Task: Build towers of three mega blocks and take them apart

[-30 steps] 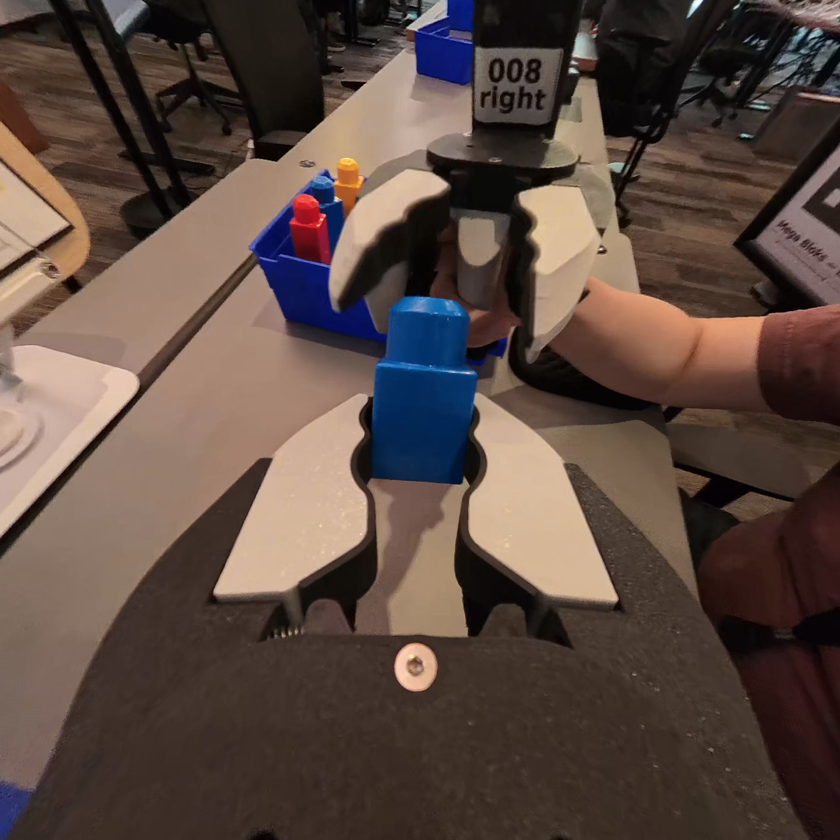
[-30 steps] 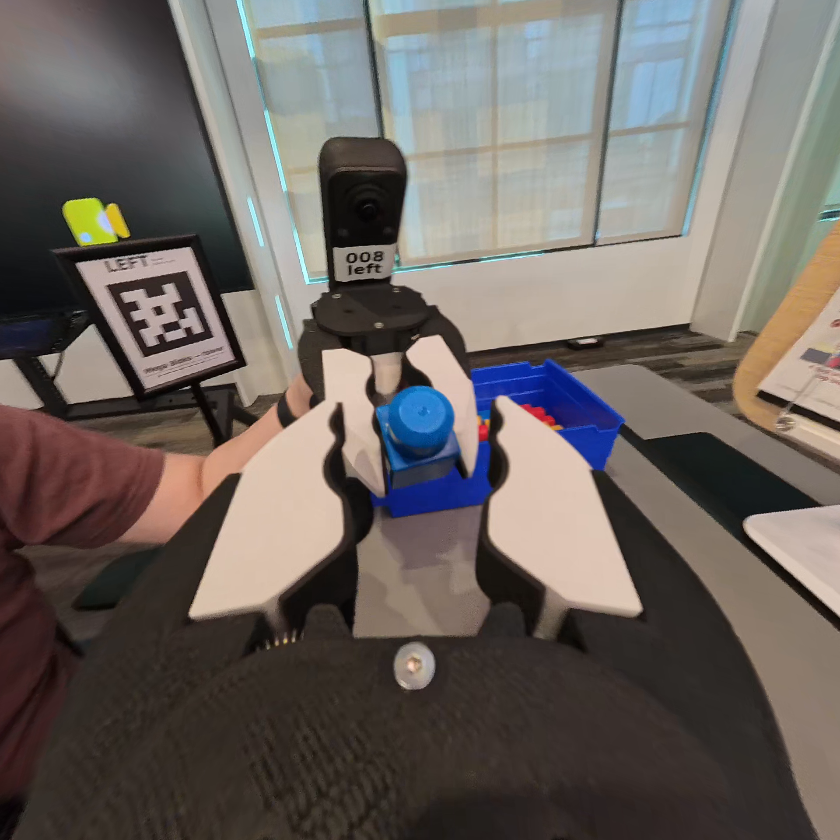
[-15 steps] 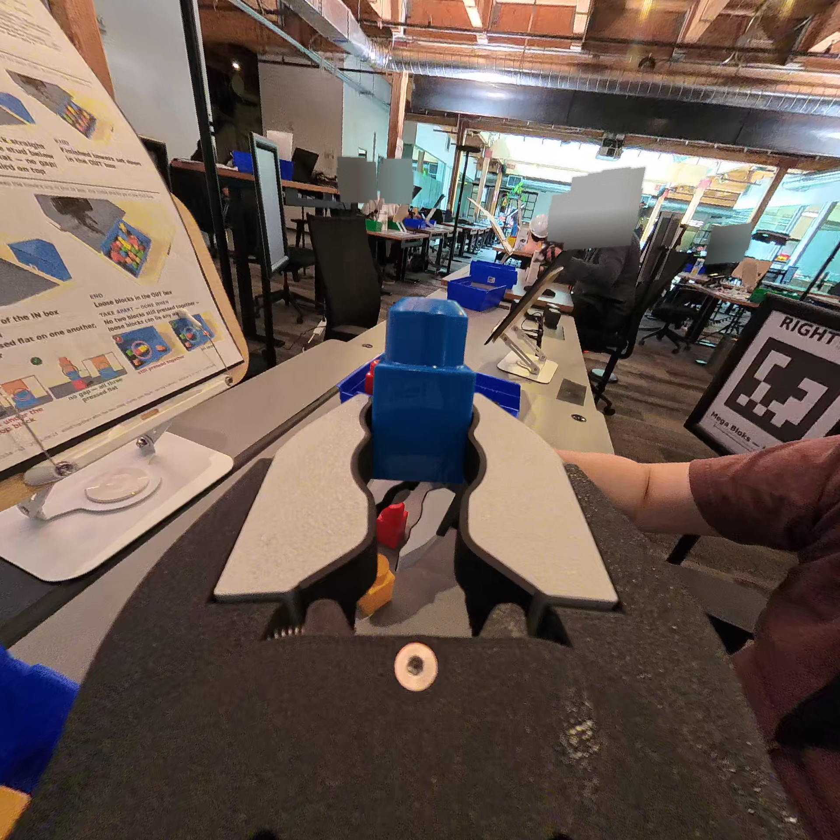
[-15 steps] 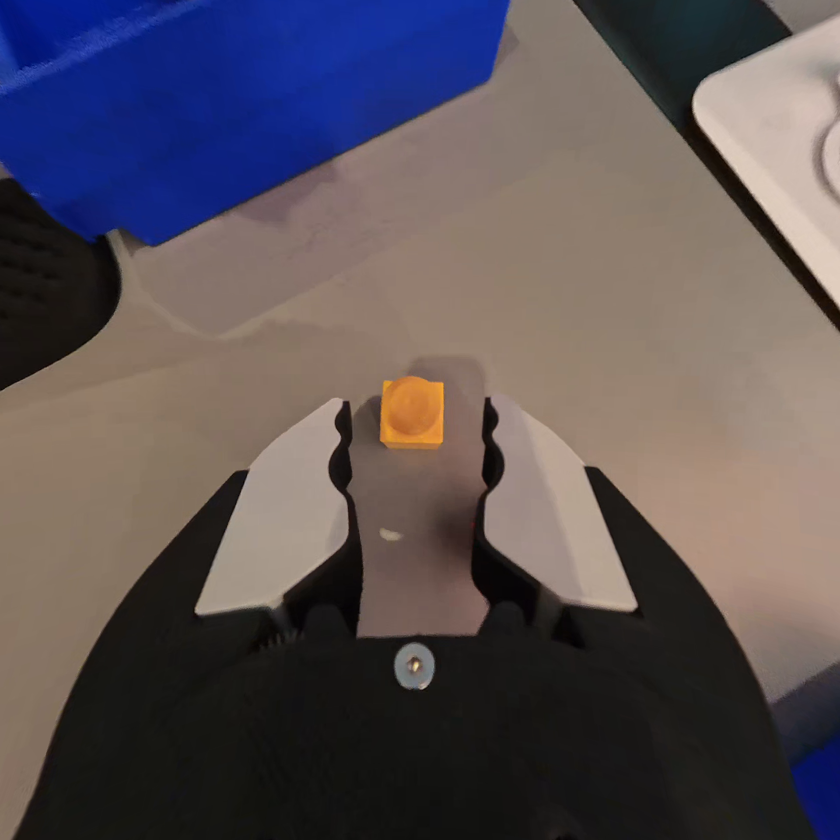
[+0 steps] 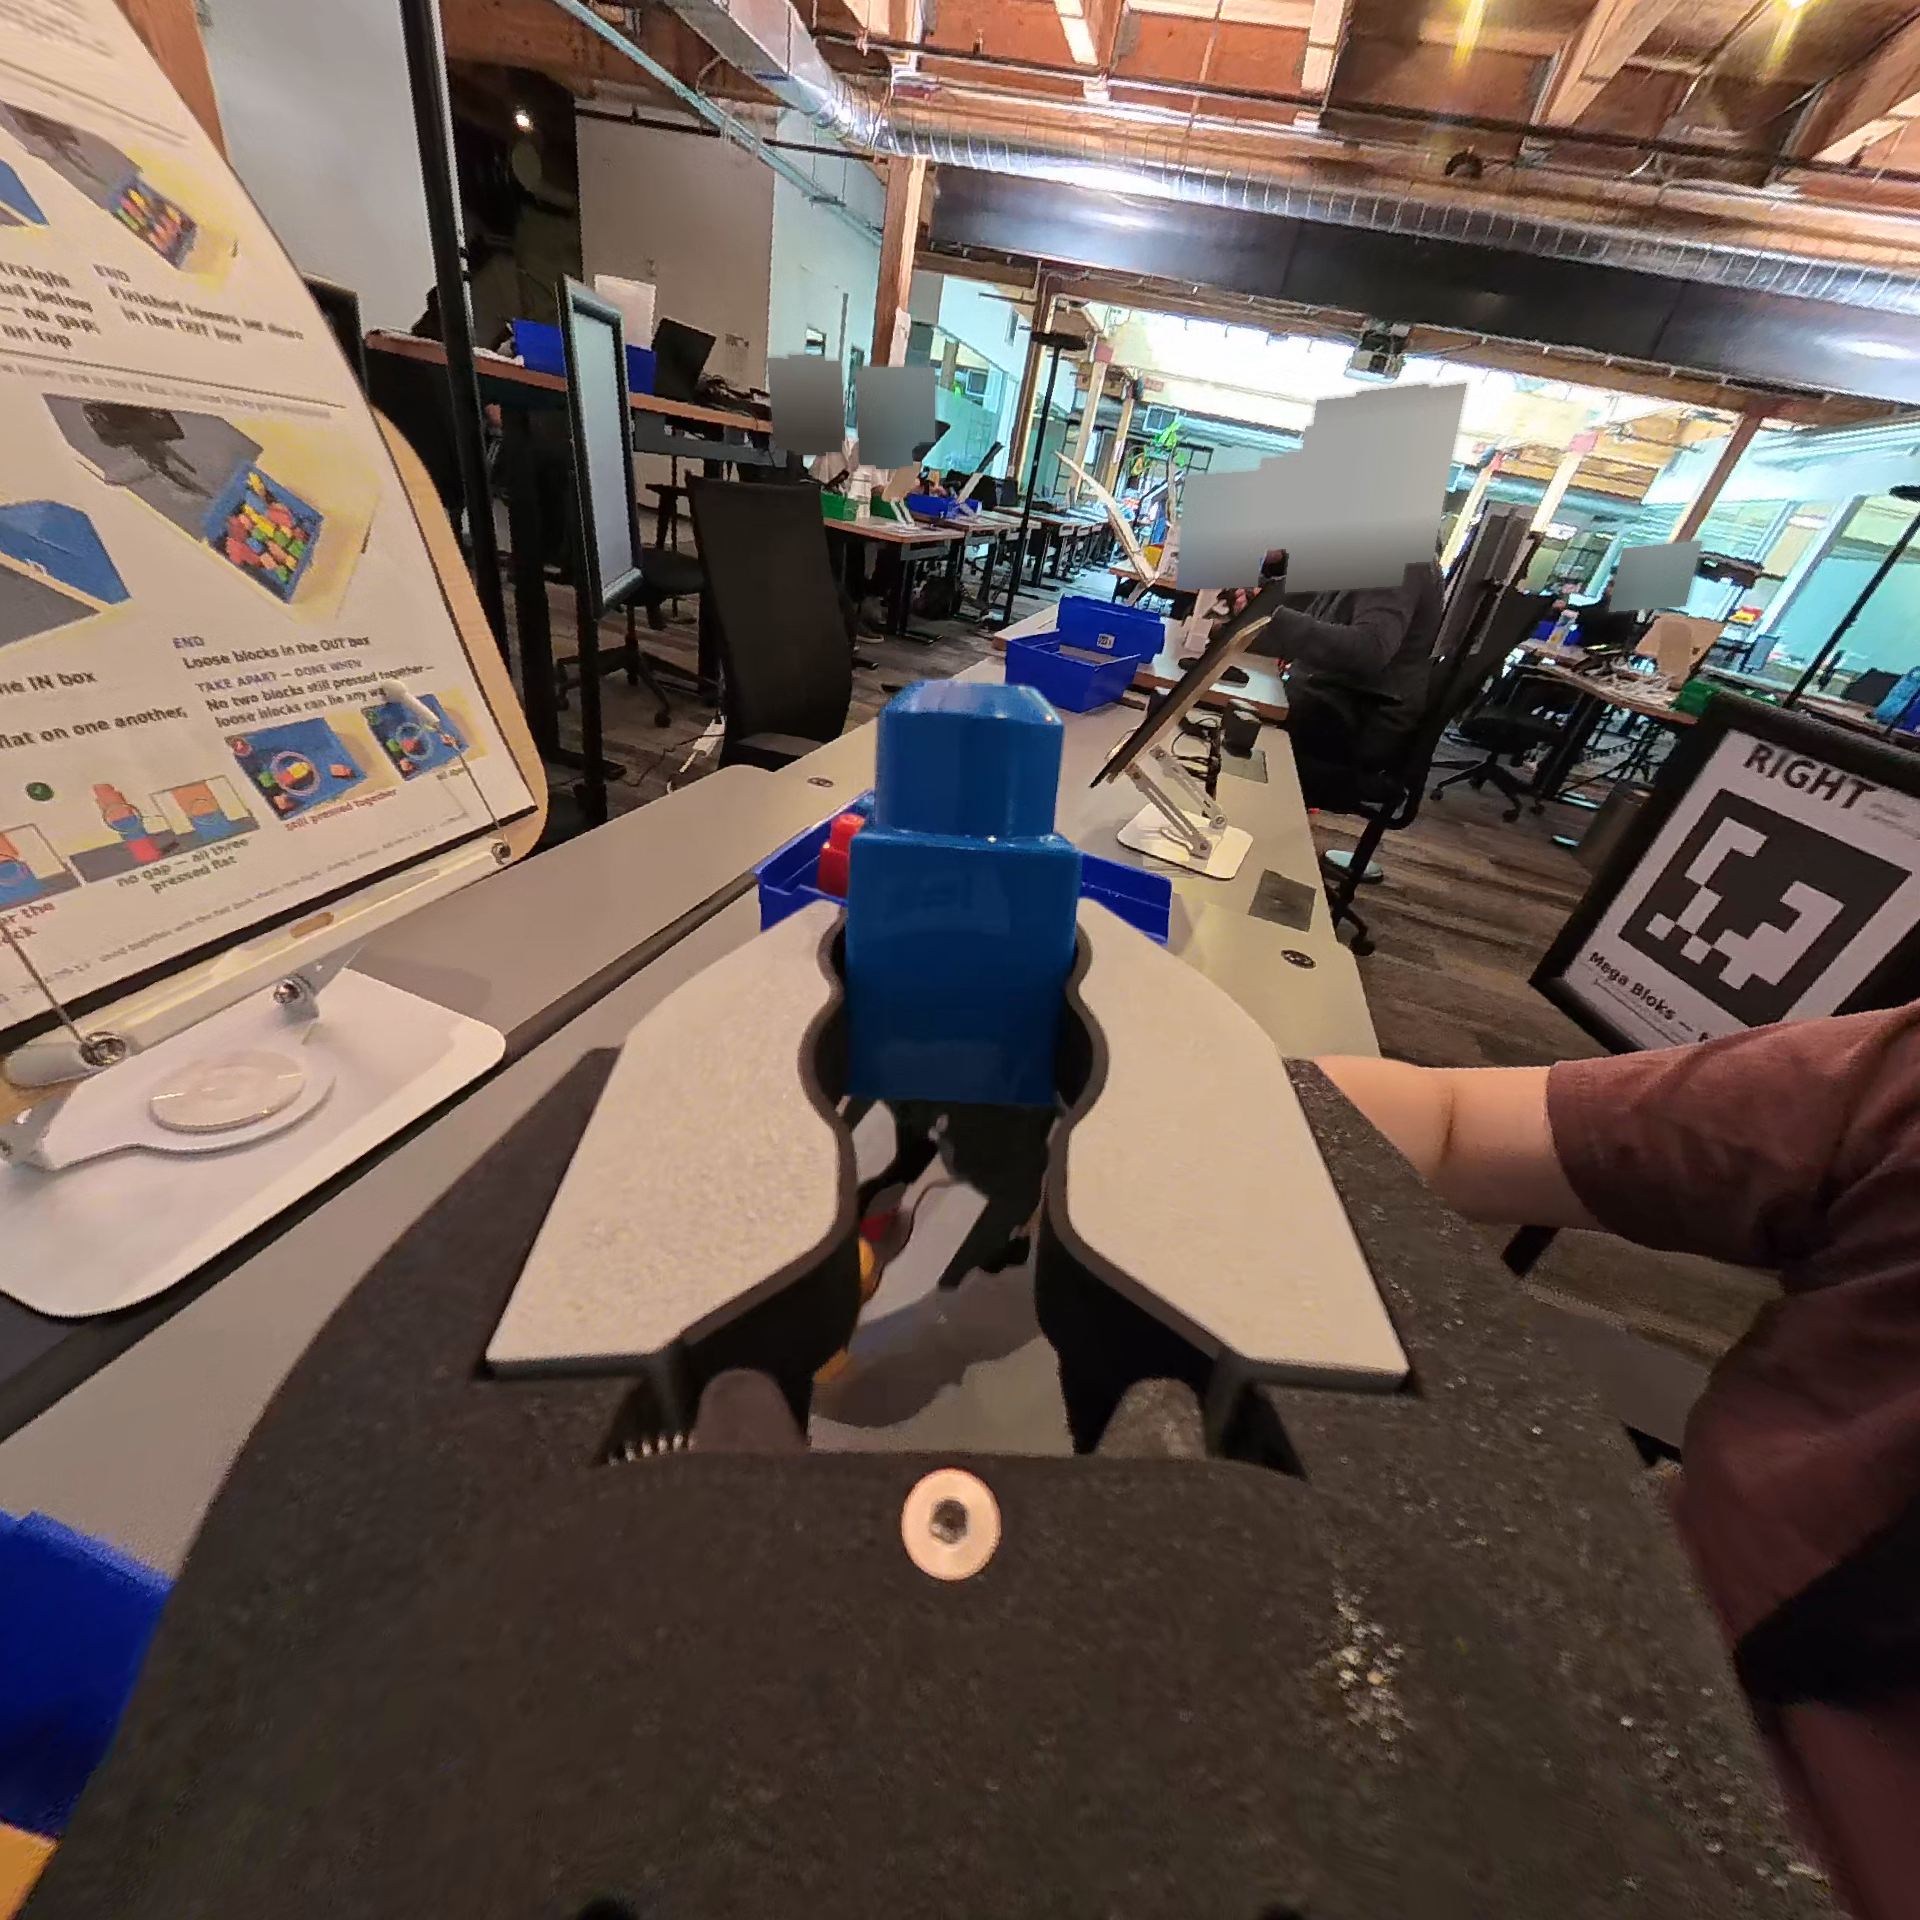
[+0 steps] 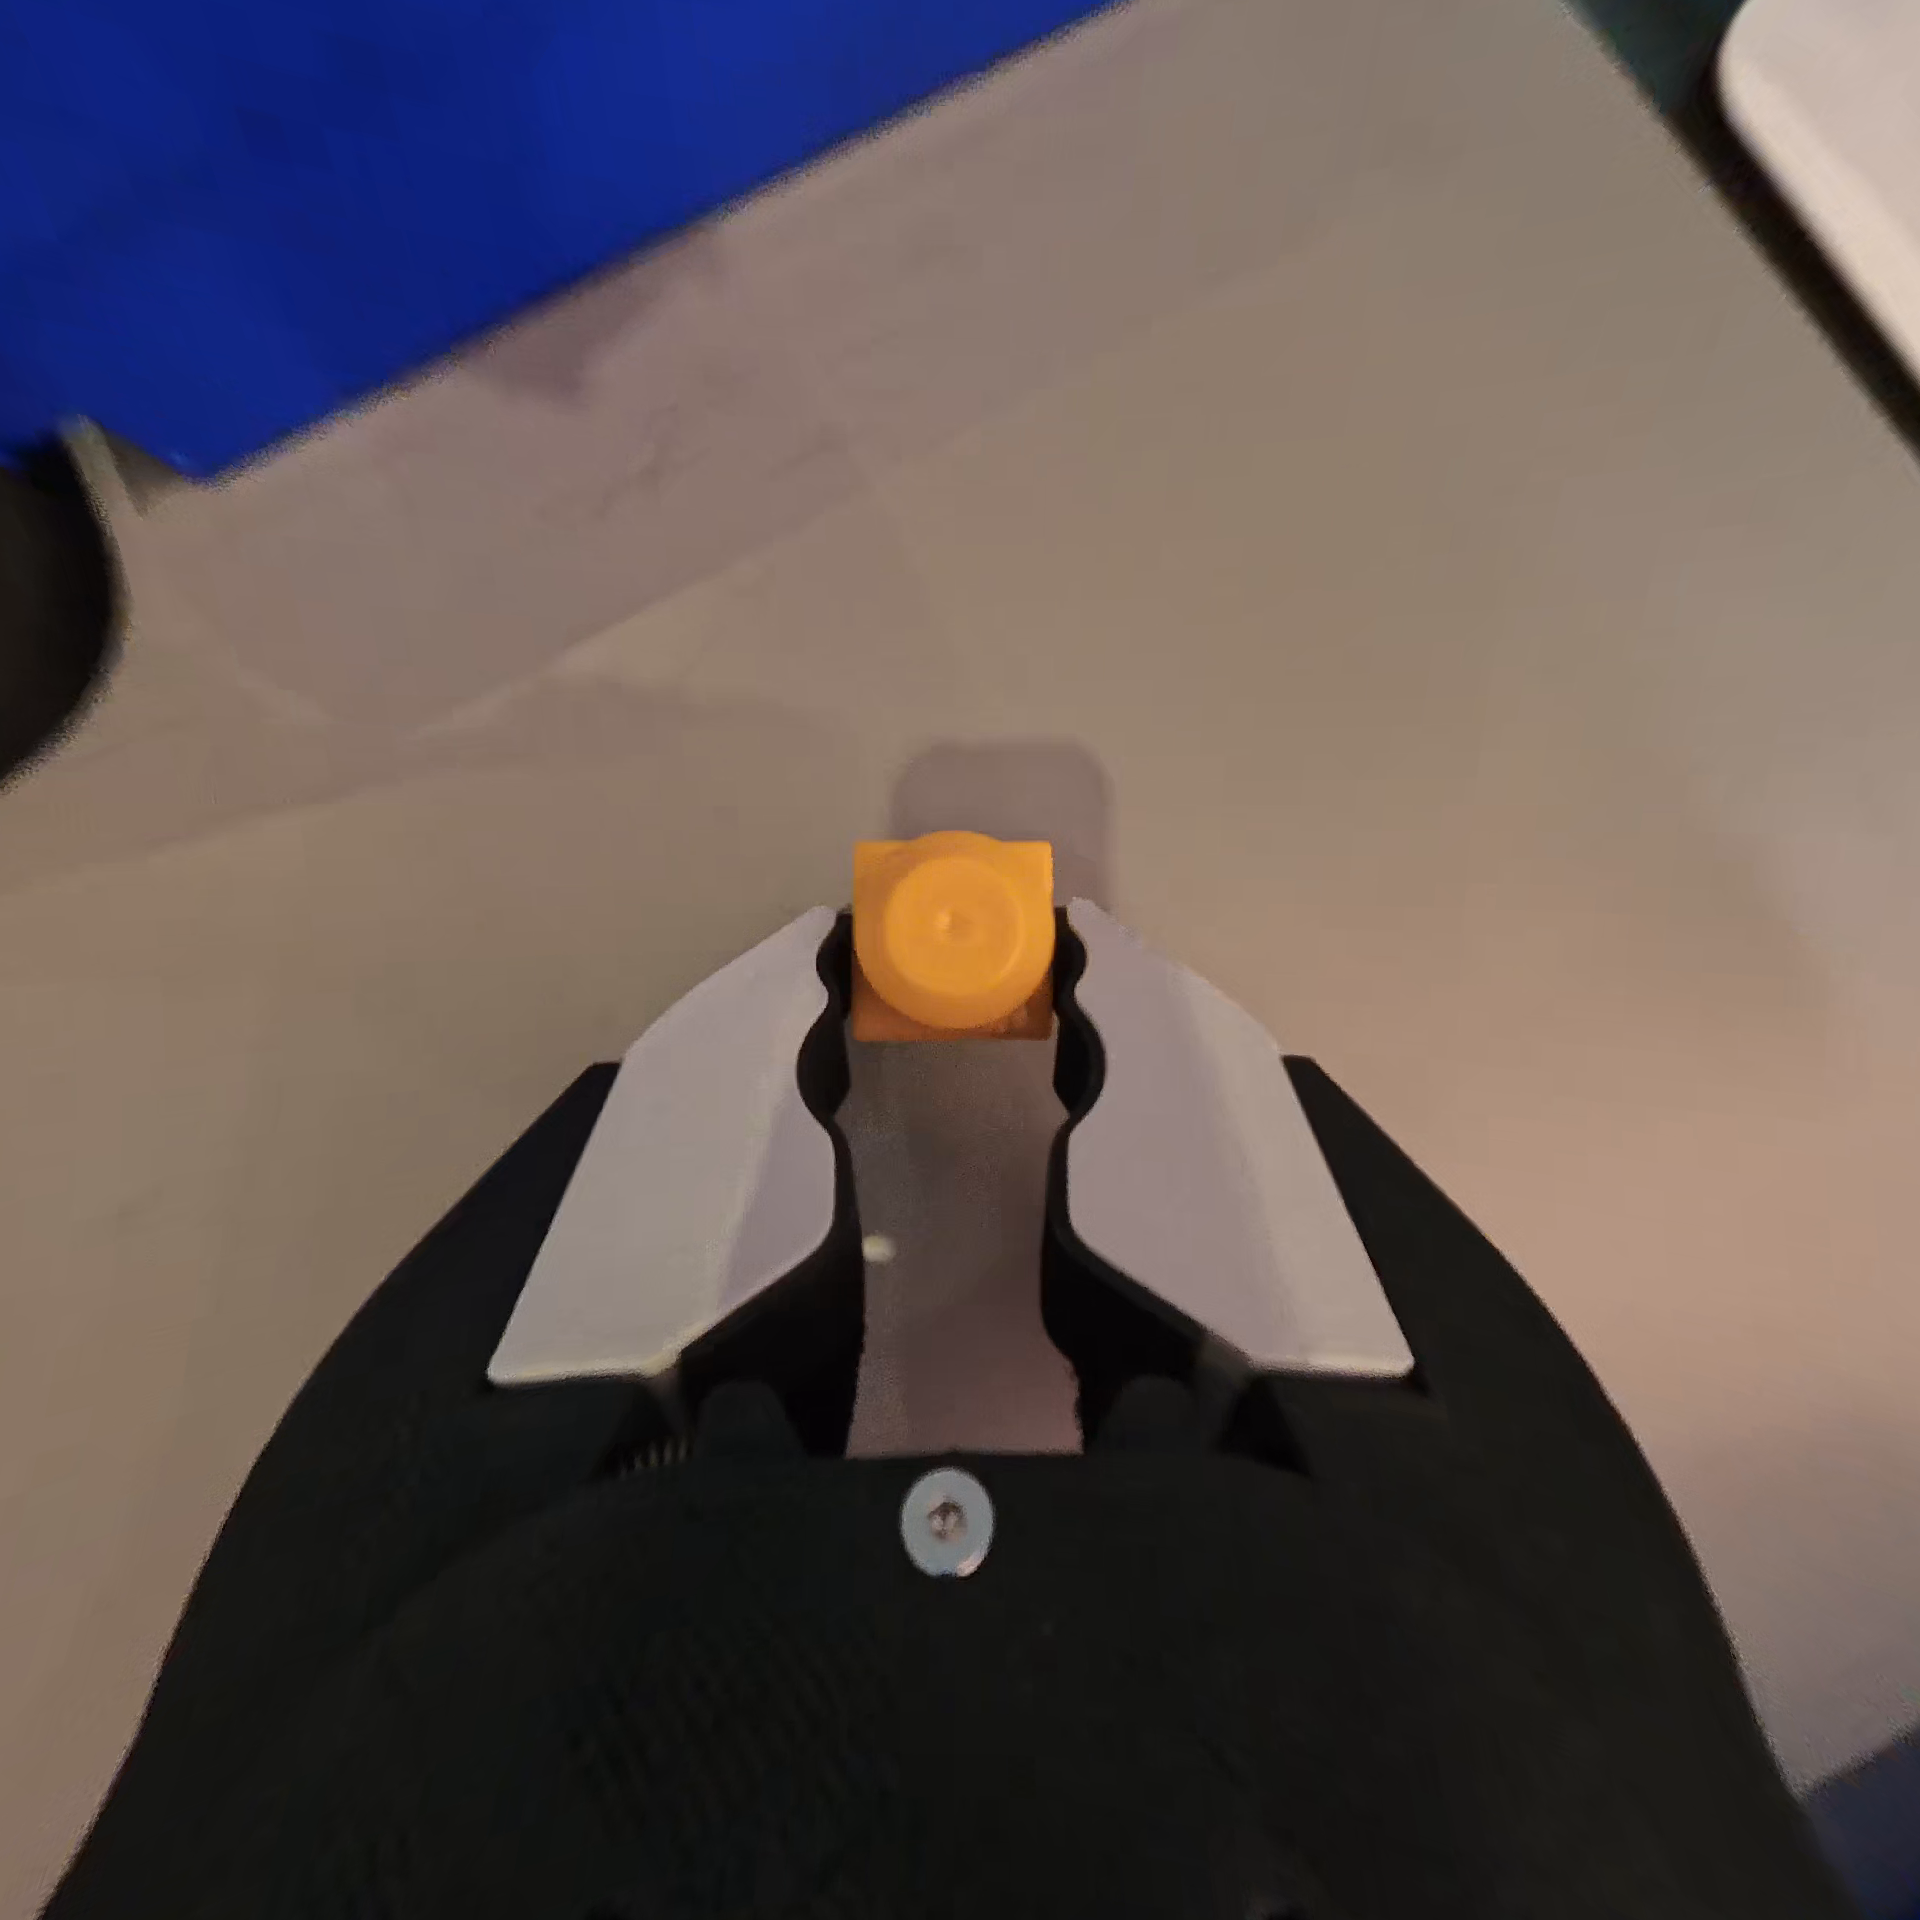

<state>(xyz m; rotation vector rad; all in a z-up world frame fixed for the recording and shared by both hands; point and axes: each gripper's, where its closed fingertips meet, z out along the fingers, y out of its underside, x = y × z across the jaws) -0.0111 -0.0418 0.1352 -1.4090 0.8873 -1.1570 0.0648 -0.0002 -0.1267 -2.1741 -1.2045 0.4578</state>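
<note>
Left wrist view: blue block (image 5: 961, 914) upright, stud up, pinched by the left gripper (image 5: 956, 997) above the table (image 5: 582, 914), blue bin (image 5: 1127, 899) behind. Right wrist view alone shows an orange block (image 6: 951, 940) standing on the table, stud up toward the camera, right gripper (image 6: 951, 971) closed on its sides.

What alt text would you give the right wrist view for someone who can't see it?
Seen from above, the right tool is closed on an orange block standing stud-up on a grey table. A blue bin sits blurred at upper left.
</note>
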